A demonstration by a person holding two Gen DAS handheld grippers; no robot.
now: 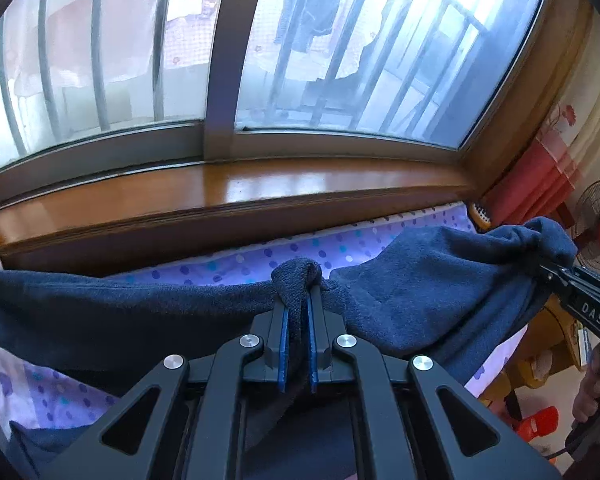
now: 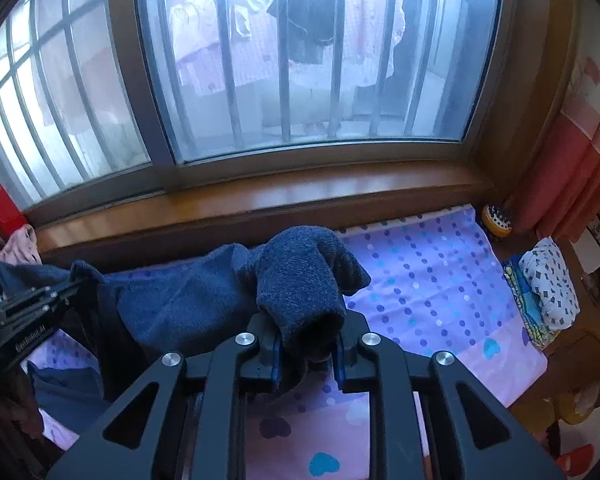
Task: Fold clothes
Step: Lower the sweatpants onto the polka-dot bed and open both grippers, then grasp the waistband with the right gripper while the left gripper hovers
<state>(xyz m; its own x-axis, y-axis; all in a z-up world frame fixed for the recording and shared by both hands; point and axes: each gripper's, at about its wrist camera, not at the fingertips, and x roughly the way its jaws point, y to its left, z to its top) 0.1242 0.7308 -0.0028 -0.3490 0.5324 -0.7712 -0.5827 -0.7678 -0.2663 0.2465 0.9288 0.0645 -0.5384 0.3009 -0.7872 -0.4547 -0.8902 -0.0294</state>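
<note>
- Two grippers, one navy garment (image 1: 420, 280) stretched between them, held up over the dotted sheet (image 1: 236, 258).
- Left gripper (image 1: 298, 320): jaws pinched nearly together on a bunched fold of the garment, the blue pads (image 1: 284, 340) pressing the cloth from both sides, a knob of fabric poking up just past the fingertips.
- From that pinch the cloth runs off to both sides, a long dark band to the gripper's left and a fleecy stretch rising to its right.
- Right gripper (image 2: 306, 344): jaws a little apart but clamped on a thick rolled bunch of the garment (image 2: 300, 276), which bulges over and beyond the fingertips and hides most of the pads.
- In the left wrist view the right gripper (image 1: 548, 270) comes in from the far right edge, cloth gathered at its tip and a hand (image 1: 596, 396) on its handle below.
- In the right wrist view the left gripper (image 2: 74, 286) sits at the far left, the garment sagging between the two tools.
- Ahead of both tools lies the sheet, then a wooden sill (image 1: 260, 188) and a barred window (image 2: 300, 60).
- Well off to the right gripper's right, a folded stack of patterned cloth (image 2: 548, 284) rests past the sheet's edge.
- Red curtain (image 2: 572, 168) hangs at the far right.
</note>
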